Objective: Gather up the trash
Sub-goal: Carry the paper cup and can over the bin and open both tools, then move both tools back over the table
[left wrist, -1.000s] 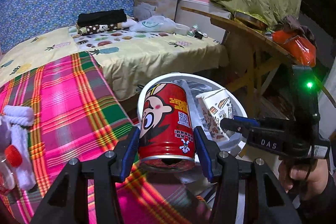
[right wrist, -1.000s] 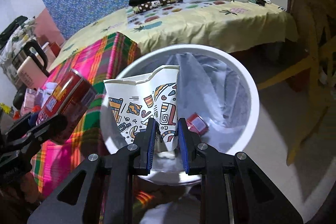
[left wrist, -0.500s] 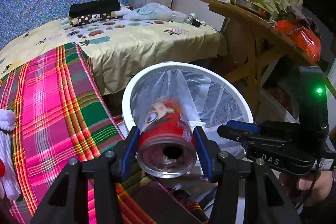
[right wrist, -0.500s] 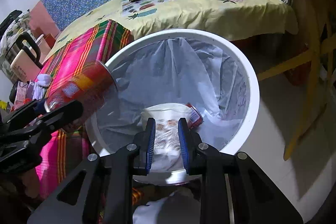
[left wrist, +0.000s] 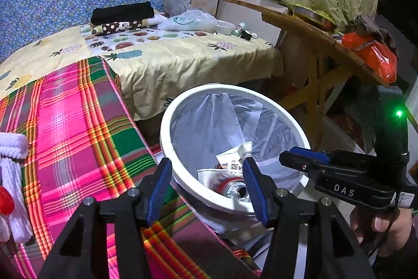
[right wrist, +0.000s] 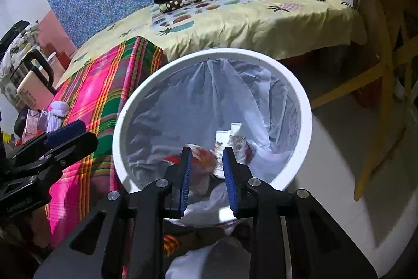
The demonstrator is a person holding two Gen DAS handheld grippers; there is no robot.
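Note:
A white trash bin [left wrist: 167, 127] with a clear liner stands beside the bed, under both grippers. A red can [left wrist: 230, 186] lies at its bottom, and a crumpled patterned paper cup [left wrist: 235, 158] rests beside it. My left gripper [left wrist: 206, 166] hovers over the bin's near rim; its jaws are opening and nothing is between them. In the right wrist view the bin [right wrist: 120, 127] fills the middle, with the can [right wrist: 202, 157] blurred and the cup [right wrist: 233, 140] lying inside. My right gripper [right wrist: 206, 151] is over the bin, open by a narrow gap and holding nothing.
A bed with a pink plaid blanket [left wrist: 73, 127] and a yellow sheet [left wrist: 183, 62] lies left of and behind the bin. A wooden table [left wrist: 313, 33] with an orange bag [left wrist: 371, 54] stands to the right. White cloth items [left wrist: 13, 148] lie on the blanket's left edge.
The right gripper let go of the paper cup, which fell into the bin. The left gripper tipped the red can over the rim and released it; the can now lies inside.

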